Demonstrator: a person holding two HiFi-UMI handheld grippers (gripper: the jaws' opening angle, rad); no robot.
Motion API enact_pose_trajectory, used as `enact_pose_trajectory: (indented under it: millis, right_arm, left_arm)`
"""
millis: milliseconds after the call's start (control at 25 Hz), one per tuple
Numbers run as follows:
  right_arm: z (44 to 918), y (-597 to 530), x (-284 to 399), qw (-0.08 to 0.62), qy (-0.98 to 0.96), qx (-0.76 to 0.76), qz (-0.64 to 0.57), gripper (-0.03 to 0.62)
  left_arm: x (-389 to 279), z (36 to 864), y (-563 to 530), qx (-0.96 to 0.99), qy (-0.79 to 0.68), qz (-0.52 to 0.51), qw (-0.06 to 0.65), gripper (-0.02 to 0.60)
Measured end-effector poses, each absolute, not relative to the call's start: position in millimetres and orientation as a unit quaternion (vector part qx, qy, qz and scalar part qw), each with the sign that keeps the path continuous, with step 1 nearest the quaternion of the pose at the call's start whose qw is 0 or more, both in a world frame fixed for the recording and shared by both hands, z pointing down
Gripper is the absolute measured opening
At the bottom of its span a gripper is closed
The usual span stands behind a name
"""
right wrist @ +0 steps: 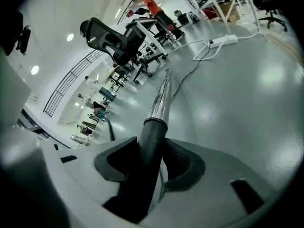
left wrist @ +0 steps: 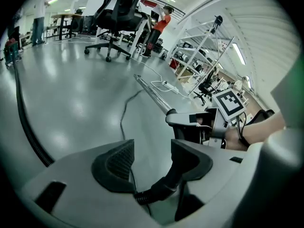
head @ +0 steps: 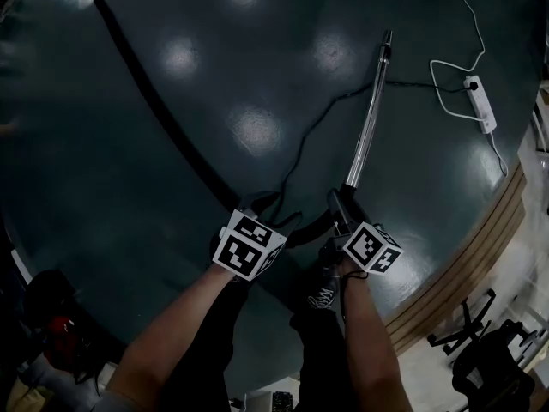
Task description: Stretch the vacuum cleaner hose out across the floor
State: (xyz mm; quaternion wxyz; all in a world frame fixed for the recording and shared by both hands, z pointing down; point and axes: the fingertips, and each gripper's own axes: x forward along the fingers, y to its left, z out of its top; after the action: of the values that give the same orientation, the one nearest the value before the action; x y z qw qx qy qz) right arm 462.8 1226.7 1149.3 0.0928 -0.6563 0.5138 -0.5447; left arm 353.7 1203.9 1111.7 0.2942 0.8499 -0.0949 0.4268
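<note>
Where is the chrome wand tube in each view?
Head view: the chrome wand tube slants up, right of centre.
Left gripper view: the tube lies mid-frame, running away across the floor.
Right gripper view: the tube rises at centre.
Shared landmark: the white power strip.

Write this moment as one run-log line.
left gripper: open, hose cuff between jaws | right gripper: shut on wand handle | hose: curves away across floor

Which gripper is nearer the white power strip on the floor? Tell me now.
Right. The right gripper, clamped on the vacuum handle, sits below and left of the power strip in the head view; the left gripper is further left still.
</note>
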Motion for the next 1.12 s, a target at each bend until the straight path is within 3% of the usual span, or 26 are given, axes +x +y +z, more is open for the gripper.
enact_pose_trajectory:
  millis: [680,1120]
  right_arm:
    - [1273,1273,509,0.000,0.464,-0.662,-0.589,0.173]
    - [1326,1285,516,-0.140,0.444,-0.645,-0.605,0.176]
  left_arm:
    - [413,1196,1237,0.830,-0.042,0.488,0.267,0.244]
    - [427,1215,1239,0.824,-0.018,0.504,0.256,0.244]
